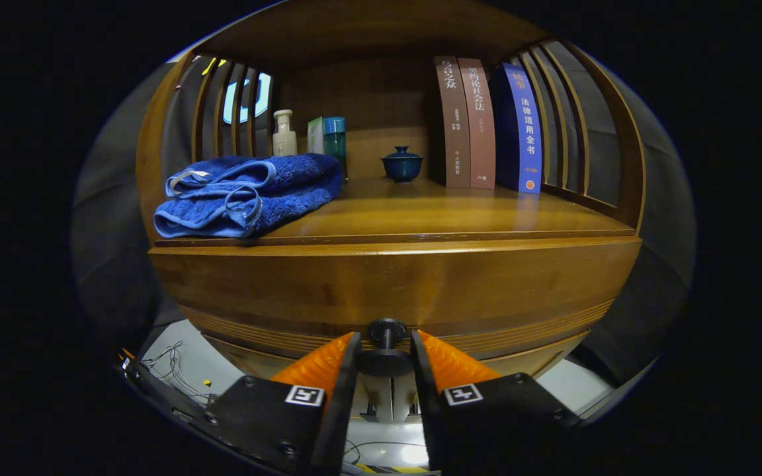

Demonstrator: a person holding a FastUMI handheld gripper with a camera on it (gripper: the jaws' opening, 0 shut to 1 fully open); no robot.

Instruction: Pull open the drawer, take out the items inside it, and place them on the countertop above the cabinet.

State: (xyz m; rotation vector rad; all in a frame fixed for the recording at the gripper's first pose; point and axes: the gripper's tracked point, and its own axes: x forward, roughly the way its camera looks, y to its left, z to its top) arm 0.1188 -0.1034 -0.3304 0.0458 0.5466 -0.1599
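A wooden cabinet fills the gripper view, with its drawer front (394,284) right ahead of the fingers. A dark round knob (386,328) sticks out of the drawer's lower middle. My gripper (385,345) is shut on that knob, one finger pressing each side of its disc. The drawer's inside is hidden, and I cannot tell whether it is pulled out at all. Above it lies the glossy wooden countertop (447,215), framed by slatted side walls.
On the countertop a folded blue towel (249,195) lies at the left front. Behind it stand a cream bottle (284,134), a green box (315,135) and a teal bottle (335,142). A blue lidded cup (402,165) and three upright books (487,125) stand at the back.
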